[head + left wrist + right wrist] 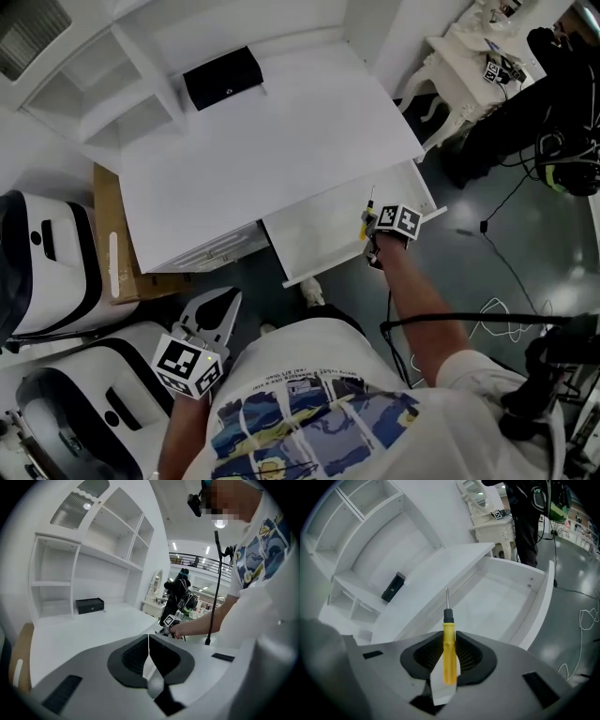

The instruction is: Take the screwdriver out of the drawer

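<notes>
White table (281, 141) with shelf unit behind; black box (223, 77) near its back edge.

Drawer (506, 597): pulled open under the table's front edge; nothing else shows inside.

Screwdriver (449, 648): yellow handle, black collar, thin metal shaft. Position: clamped by the handle, shaft pointing away from the camera, over the open drawer and not touching its floor.

Right gripper (370, 230): jaws partly closed, pads pressing both sides of the yellow handle.

Left gripper (149, 641): jaws together, nothing between them, held low beside the person, well apart from the drawer.

Progress, as judged: grasp made and tool lifted off the drawer floor. Remaining: carry it clear of the drawer's front. Drawer stands open.
</notes>
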Demonstrator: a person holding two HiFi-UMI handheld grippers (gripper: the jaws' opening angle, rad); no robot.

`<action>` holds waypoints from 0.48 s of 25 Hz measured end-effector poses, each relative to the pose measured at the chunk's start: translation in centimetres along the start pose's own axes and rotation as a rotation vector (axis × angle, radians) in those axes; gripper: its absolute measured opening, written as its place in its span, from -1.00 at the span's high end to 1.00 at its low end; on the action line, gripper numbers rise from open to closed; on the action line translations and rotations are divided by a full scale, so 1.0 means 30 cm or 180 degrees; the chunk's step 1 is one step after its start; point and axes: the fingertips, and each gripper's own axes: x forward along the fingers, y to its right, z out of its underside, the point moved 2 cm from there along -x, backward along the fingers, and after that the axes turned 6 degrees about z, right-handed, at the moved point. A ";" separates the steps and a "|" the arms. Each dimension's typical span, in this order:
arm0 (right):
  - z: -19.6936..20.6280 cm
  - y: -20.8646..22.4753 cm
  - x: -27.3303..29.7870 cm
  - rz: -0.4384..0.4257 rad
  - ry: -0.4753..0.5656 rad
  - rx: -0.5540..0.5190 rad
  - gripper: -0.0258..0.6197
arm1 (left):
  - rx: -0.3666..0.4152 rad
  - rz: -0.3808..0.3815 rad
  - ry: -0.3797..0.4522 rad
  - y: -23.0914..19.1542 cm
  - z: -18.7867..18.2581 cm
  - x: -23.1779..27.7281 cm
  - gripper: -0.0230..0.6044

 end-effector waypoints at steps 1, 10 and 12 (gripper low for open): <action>0.013 -0.011 -0.015 -0.0022 0.0011 -0.0025 0.62 | 0.0004 0.0009 0.0009 0.004 0.006 -0.013 0.88; 0.151 -0.149 -0.147 -0.0180 0.0055 -0.0498 0.62 | 0.0021 0.0005 0.0056 0.027 0.081 -0.142 0.88; 0.190 -0.188 -0.173 -0.0222 0.0046 -0.0615 0.62 | 0.0009 0.0004 0.0059 0.026 0.100 -0.172 0.88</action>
